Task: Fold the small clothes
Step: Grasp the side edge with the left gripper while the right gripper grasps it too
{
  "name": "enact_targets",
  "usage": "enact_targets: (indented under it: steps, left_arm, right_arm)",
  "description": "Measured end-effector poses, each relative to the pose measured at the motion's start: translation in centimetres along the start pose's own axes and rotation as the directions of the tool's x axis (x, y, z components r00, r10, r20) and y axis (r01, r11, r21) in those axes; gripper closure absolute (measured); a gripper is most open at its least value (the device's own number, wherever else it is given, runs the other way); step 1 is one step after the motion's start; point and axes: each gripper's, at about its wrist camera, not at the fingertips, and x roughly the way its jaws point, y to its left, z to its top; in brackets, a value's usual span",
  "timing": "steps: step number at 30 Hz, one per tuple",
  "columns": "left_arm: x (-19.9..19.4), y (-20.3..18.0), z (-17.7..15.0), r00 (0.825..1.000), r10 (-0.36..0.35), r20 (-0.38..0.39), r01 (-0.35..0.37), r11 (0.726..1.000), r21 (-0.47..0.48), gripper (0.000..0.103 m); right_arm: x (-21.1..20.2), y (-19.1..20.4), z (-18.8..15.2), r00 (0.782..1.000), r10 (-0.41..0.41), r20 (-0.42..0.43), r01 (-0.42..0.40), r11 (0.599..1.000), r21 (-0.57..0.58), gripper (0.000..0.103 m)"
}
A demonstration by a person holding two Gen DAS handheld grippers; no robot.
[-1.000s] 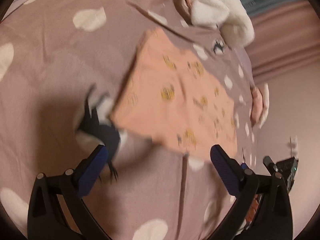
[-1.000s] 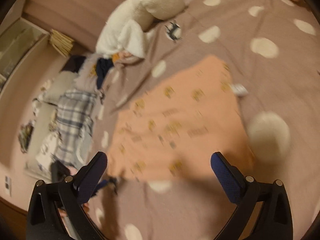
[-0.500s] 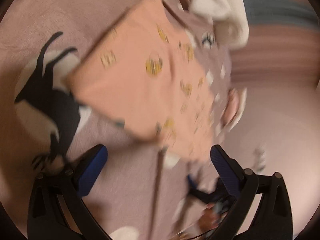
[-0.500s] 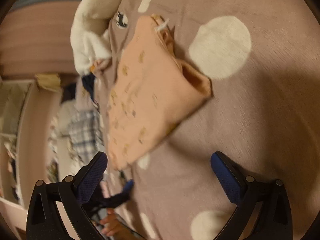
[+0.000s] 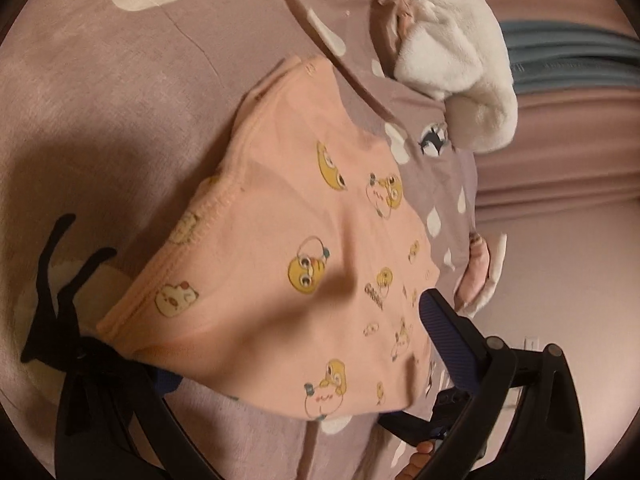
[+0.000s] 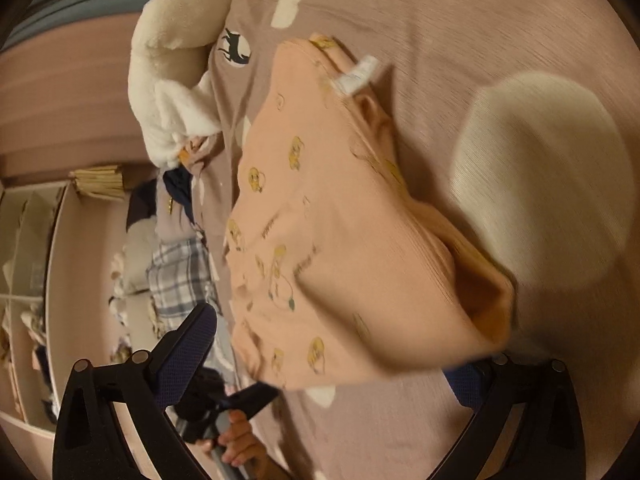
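Observation:
A small peach garment (image 5: 280,264) printed with yellow cartoon faces lies folded on the mauve bedspread (image 5: 100,120). My left gripper (image 5: 296,344) is open, its jaws wide apart around the garment's near corner, the left finger partly hidden under the cloth. In the right wrist view the same garment (image 6: 332,240) shows a white label (image 6: 356,74) at its far end. My right gripper (image 6: 332,356) is open around its near edge, with the right finger hidden behind a raised fold.
A white fluffy plush item (image 5: 452,52) lies at the bedspread's far side, also in the right wrist view (image 6: 172,80). A plaid cloth (image 6: 180,280) and other clothes lie beside the bed. The other gripper and a hand (image 6: 236,440) show low in the right wrist view.
Both grippers have moved in close to the garment, from above it to its two near corners. The garment now fills both views and its edge sits between the open jaws.

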Motion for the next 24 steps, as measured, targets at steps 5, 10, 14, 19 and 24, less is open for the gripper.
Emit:
enact_targets:
  steps: [5, 10, 14, 19, 24]
  left_arm:
    - [0.5, -0.3, 0.5, 0.972, 0.236, 0.017, -0.236, 0.967, 0.093, 0.084]
    - [-0.3, -1.2, -0.3, 0.962, 0.264, 0.068, -0.271, 0.950, 0.155, 0.092]
    - [-1.0, -1.9, -0.6, 0.957, 0.273, 0.100, -0.288, 0.933, 0.215, 0.094]
    - [-1.7, -3.1, -1.5, 0.940, 0.310, 0.143, -0.339, 0.901, 0.272, 0.098]
    - [-2.9, -3.7, -2.7, 0.924, 0.335, 0.183, -0.377, 0.873, 0.308, 0.099]
  right_arm:
    - [0.8, 0.7, 0.5, 0.974, -0.225, 0.024, 0.226, 0.966, -0.122, 0.085]
    - [0.7, 2.1, -0.9, 0.954, -0.282, 0.102, 0.298, 0.928, -0.225, 0.090]
    - [0.5, 3.4, -1.6, 0.935, -0.326, 0.139, 0.353, 0.895, -0.274, 0.092]
    - [-0.9, 4.4, -1.7, 0.946, -0.287, 0.153, 0.321, 0.897, -0.303, 0.093]
    - [-1.6, 5.2, -2.8, 0.944, -0.285, 0.163, 0.325, 0.882, -0.341, 0.095]
